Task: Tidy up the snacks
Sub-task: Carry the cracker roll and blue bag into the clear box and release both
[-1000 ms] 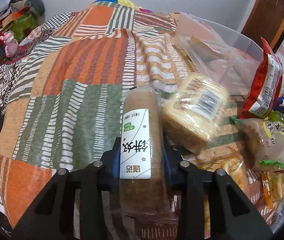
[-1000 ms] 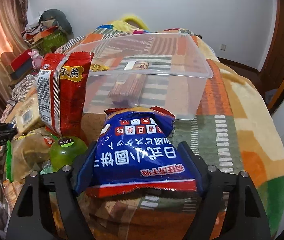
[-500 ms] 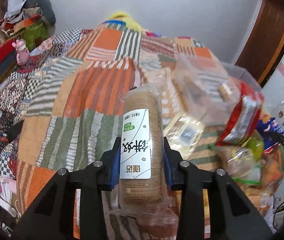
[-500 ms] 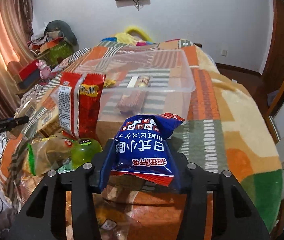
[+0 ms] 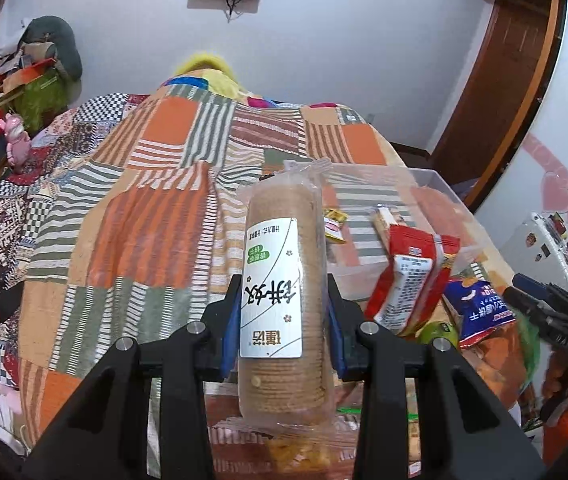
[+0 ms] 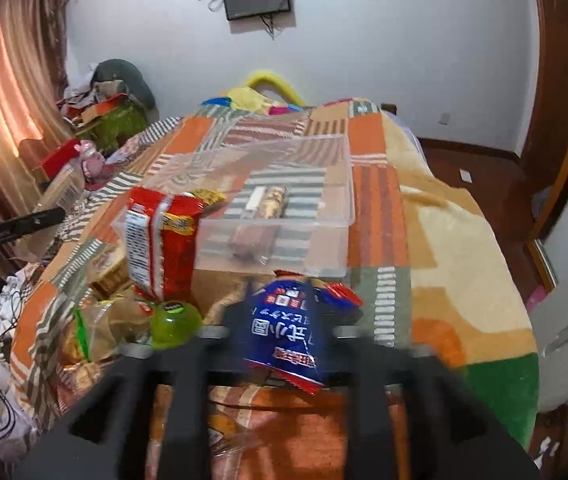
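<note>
My left gripper (image 5: 281,316) is shut on a clear-wrapped roll of brown biscuits (image 5: 281,280) with a white label, held up above the bed. My right gripper (image 6: 284,332) is shut on a blue snack bag (image 6: 288,332), also lifted; that bag shows in the left wrist view (image 5: 478,308). A clear plastic bin (image 6: 275,216) lies on the patchwork blanket ahead and holds a biscuit pack (image 6: 261,216) and a small yellow packet (image 5: 334,224). A red snack bag (image 6: 159,244) stands at the bin's near left corner.
A green jelly cup (image 6: 169,324) and several wrapped snacks (image 6: 99,328) lie in a pile at the bed's near end. Clutter and a pink toy (image 5: 15,140) sit on furniture to the left. A wooden door (image 5: 512,76) is at the right.
Both grippers have risen and drawn back with their snacks, so the bed and bin look lower and farther. The right view is blurred from motion, and the blue bag now hangs tilted.
</note>
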The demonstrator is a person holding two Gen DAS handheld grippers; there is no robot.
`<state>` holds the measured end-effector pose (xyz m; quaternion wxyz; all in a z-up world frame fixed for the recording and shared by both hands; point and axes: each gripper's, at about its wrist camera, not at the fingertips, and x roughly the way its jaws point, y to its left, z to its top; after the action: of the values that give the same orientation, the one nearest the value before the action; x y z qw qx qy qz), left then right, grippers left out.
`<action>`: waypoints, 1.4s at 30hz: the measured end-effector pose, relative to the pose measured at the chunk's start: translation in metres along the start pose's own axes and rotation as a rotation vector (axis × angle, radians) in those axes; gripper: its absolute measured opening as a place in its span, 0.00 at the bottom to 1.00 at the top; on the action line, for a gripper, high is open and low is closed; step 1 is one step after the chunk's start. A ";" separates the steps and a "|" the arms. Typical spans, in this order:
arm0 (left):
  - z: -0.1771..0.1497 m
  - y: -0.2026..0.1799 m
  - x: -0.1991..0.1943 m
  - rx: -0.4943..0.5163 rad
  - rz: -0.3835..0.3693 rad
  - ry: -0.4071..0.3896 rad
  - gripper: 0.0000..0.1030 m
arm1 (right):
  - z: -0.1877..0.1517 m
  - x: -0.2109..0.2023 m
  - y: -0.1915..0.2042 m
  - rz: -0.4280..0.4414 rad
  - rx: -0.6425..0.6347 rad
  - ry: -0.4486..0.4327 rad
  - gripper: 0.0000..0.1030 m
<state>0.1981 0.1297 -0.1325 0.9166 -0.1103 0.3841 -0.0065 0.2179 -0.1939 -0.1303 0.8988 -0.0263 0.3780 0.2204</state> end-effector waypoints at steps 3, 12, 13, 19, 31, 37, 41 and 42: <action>-0.002 -0.005 0.003 0.012 0.007 0.008 0.35 | -0.001 0.016 0.001 -0.025 0.003 0.024 0.76; -0.006 -0.002 0.006 0.006 -0.001 0.022 0.35 | -0.017 0.065 -0.001 -0.002 0.067 0.161 0.74; -0.006 -0.002 0.006 0.006 0.000 0.021 0.35 | -0.018 0.063 0.000 -0.006 0.059 0.150 0.67; 0.001 -0.003 0.006 -0.009 -0.012 0.009 0.35 | -0.018 0.037 0.005 -0.023 0.017 0.094 0.56; 0.043 -0.028 0.023 0.008 -0.041 -0.023 0.35 | 0.016 -0.018 0.002 -0.025 -0.009 -0.084 0.56; 0.061 -0.044 0.051 0.024 -0.060 0.008 0.35 | 0.046 0.001 0.000 -0.044 -0.015 -0.133 0.56; 0.070 -0.048 0.074 0.018 -0.078 0.043 0.35 | 0.060 0.023 -0.004 -0.032 0.000 -0.118 0.56; 0.071 -0.049 0.079 0.018 -0.083 0.051 0.35 | 0.063 0.030 -0.004 -0.036 -0.001 -0.111 0.56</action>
<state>0.3079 0.0881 -0.1295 0.9065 -0.1179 0.4023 -0.0507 0.2801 -0.1731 -0.1069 0.9222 -0.0212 0.3268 0.2056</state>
